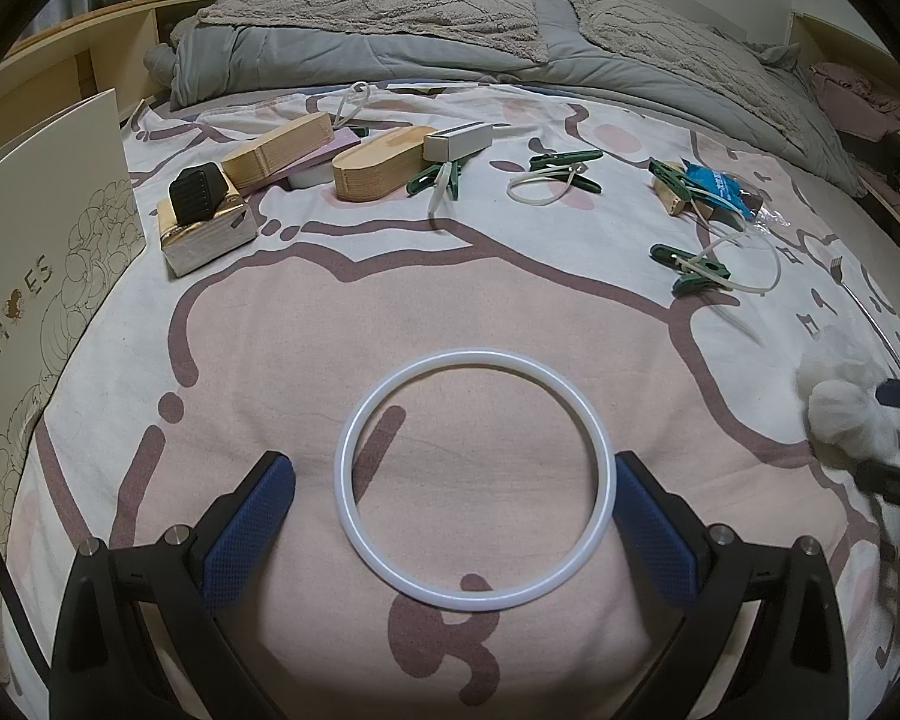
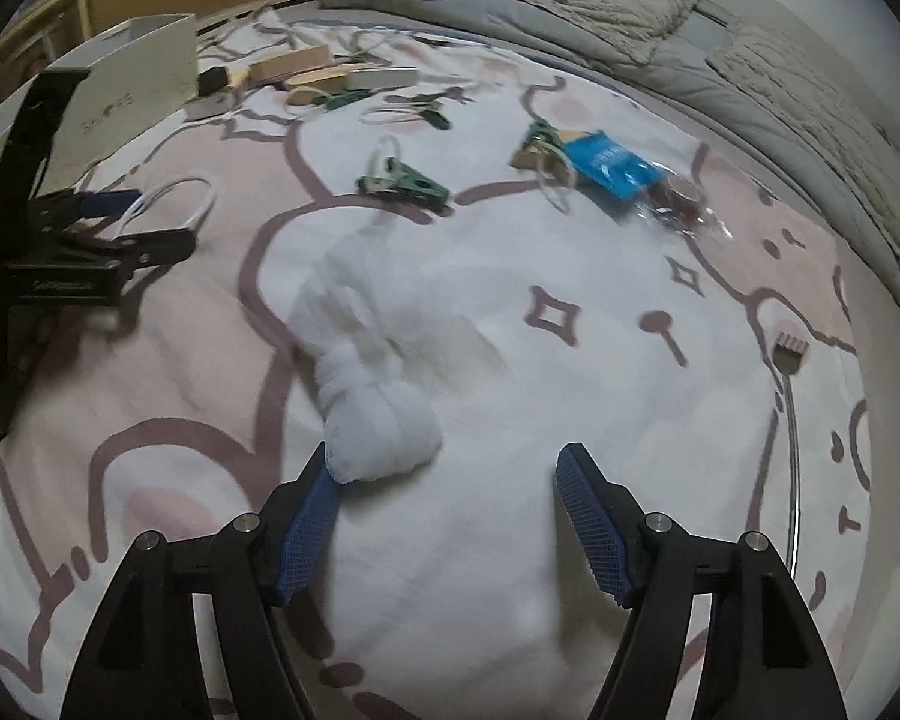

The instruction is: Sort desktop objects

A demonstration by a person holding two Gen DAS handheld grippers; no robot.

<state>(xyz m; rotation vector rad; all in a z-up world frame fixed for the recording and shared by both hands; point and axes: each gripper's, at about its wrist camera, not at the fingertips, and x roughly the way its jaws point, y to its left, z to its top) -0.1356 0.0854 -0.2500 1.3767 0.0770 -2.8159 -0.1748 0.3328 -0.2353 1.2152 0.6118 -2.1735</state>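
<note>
- The left gripper [image 1: 455, 501] has its jaws apart around a white ring [image 1: 475, 489] lying flat on the bed [image 1: 270, 312]; the right pad touches the rim, the left pad is clear.
- The right gripper [image 2: 444, 495] has its jaws apart, its left pad against a white cloth bundle [image 2: 372, 402].
- Green clips [image 1: 561, 171] and wooden blocks [image 1: 378, 165] lie farther back.

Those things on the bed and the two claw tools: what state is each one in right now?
Left gripper: open, jaws either side of the white ring.
White ring: flat on the bedsheet, not gripped.
Right gripper: open, not gripping.
White cloth bundle: knotted, lying on the sheet, touching the left pad only.
Green clip: lying on its side, a white loop attached.
Blue packet: lying flat.
Shoe box: standing upright.
</note>
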